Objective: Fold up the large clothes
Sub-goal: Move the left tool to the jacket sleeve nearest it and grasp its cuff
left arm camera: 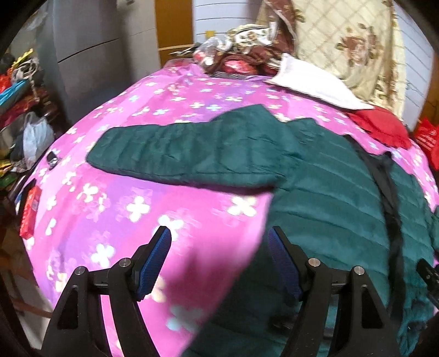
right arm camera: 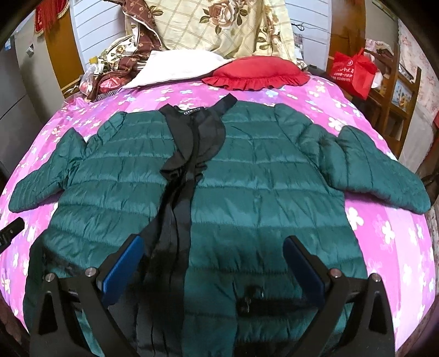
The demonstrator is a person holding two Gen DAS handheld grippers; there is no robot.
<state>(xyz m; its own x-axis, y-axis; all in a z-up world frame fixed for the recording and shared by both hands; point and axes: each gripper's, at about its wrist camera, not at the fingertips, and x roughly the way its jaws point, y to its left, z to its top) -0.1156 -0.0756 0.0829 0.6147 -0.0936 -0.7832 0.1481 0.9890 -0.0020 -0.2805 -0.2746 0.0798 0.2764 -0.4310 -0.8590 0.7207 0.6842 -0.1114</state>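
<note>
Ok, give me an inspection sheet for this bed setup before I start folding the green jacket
Surface: bed with pink flowered cover, bare around the garment.
Job's things: green quilted jacket lies flat, front up and open, black lining showing, both sleeves spread outward; nothing folded yet.
Clutter: red frilled cushion, white pillow, floral quilt and bundled items at the head of the bed; small dark object near the bed's edge.
Grippers: left gripper open and empty over the jacket's edge; right gripper open and empty over the hem.
Cables: nothing seen.
Surroundings: red bag on wooden furniture, grey cabinet, piled goods beside the bed.
</note>
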